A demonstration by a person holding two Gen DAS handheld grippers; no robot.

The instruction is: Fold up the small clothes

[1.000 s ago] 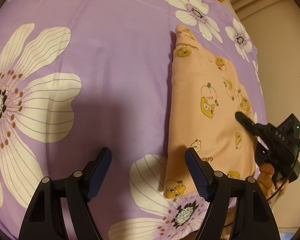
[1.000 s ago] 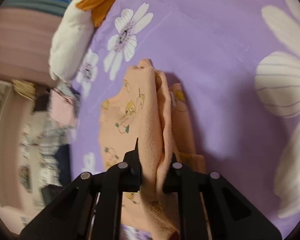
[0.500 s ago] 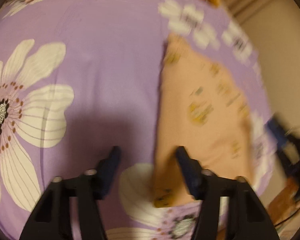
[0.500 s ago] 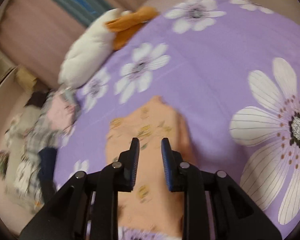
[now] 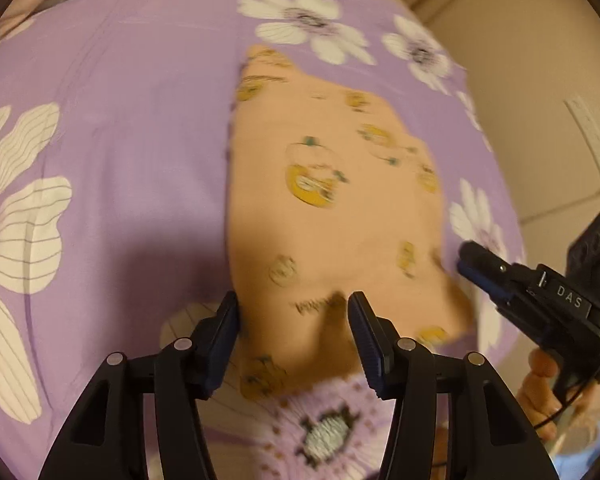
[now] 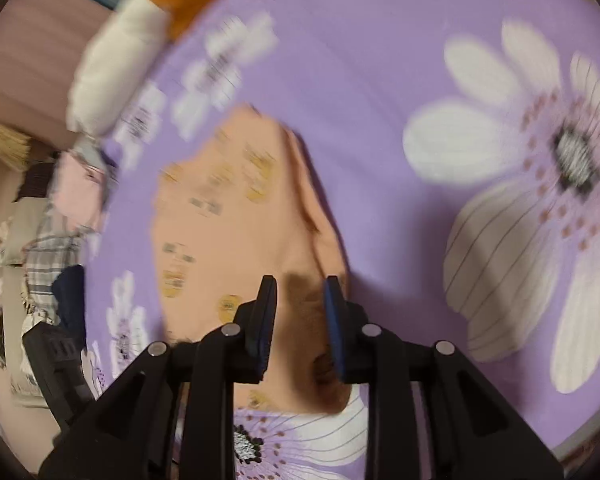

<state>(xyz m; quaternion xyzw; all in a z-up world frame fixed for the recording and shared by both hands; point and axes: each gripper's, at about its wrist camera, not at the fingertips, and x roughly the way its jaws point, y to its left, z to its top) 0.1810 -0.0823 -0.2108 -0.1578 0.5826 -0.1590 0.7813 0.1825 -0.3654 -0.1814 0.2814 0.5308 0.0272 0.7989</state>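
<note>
A small peach garment (image 5: 324, 216) printed with yellow cartoon figures lies folded flat on the purple flowered bedsheet (image 5: 132, 128). My left gripper (image 5: 292, 320) is open, its jaws straddling the garment's near left edge just above it. The right gripper shows at the right of this view (image 5: 480, 268), off the garment's right edge. In the right wrist view the garment (image 6: 236, 232) lies flat with a raised fold along its right side. My right gripper (image 6: 300, 312) is open by a narrow gap and empty, over the garment's near end.
A white and orange plush toy (image 6: 140, 44) lies at the far edge of the bed. A heap of checked and pink clothes (image 6: 60, 216) sits off the bed's left side. A beige wall (image 5: 540, 80) is to the right.
My right gripper let go of the garment's fold and lifted away; the garment now lies flat. My left gripper moved right, over the garment's near edge, and narrowed a little.
</note>
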